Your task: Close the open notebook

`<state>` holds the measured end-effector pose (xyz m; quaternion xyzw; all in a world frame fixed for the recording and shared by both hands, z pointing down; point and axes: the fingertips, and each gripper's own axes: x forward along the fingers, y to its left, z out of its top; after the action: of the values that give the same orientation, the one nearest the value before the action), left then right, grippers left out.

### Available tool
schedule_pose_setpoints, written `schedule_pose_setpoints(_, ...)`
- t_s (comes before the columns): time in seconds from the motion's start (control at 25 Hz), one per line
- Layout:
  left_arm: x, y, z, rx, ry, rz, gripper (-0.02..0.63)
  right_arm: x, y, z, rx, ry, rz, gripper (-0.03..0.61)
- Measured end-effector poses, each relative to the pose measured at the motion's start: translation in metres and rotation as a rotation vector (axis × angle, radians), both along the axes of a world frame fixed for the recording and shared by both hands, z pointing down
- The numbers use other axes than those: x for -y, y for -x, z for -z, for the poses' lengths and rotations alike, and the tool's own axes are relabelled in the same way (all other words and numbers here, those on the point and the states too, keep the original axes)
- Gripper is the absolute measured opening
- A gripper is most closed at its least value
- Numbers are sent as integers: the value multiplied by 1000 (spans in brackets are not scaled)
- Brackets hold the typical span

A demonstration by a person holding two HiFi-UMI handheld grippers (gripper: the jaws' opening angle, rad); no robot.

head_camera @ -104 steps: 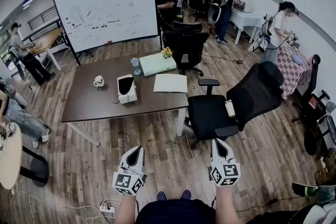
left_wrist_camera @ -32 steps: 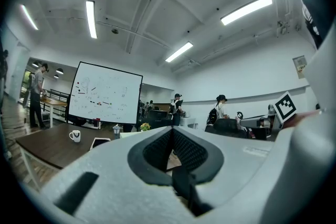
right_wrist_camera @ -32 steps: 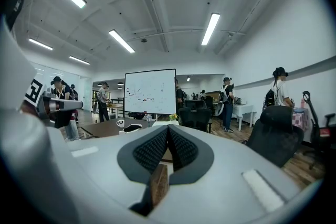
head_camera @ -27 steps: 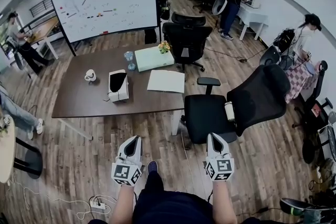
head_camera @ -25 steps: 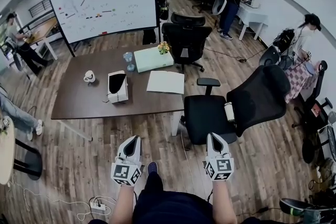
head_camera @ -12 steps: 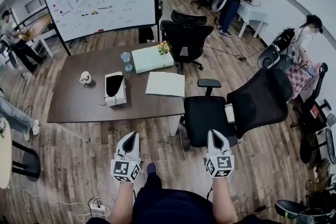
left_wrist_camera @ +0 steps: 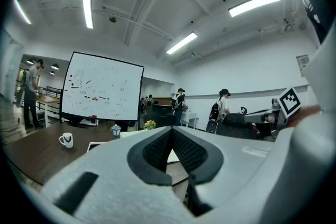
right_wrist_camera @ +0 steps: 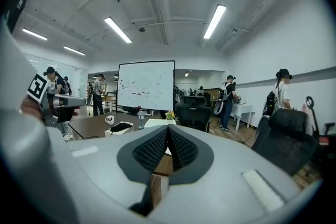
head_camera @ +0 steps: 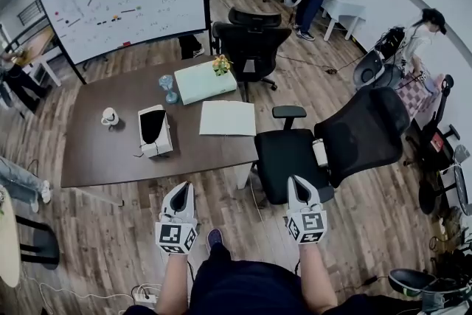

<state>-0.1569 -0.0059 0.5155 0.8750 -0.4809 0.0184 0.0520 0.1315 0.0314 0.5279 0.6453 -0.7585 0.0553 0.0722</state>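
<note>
Two grippers out front, held over the floor: left gripper (head_camera: 184, 189) jaws pressed together, empty, and right gripper (head_camera: 293, 182) just the same. One open notebook (head_camera: 228, 118) lies flat on the table (head_camera: 96, 158), well apart from both. One mug (head_camera: 109, 116), one white box (head_camera: 153, 133). Two chairs, and the near chair (head_camera: 324, 147) stands between the right gripper and the notebook.

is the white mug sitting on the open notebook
No, the white mug stands on the table well left of the open notebook.
</note>
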Motion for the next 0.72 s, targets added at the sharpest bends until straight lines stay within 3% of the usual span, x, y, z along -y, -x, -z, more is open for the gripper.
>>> schedule_pose_setpoints(0.72,95,40,4,23,-22,-78,-9,78,42,-4,32,-13,-104,3)
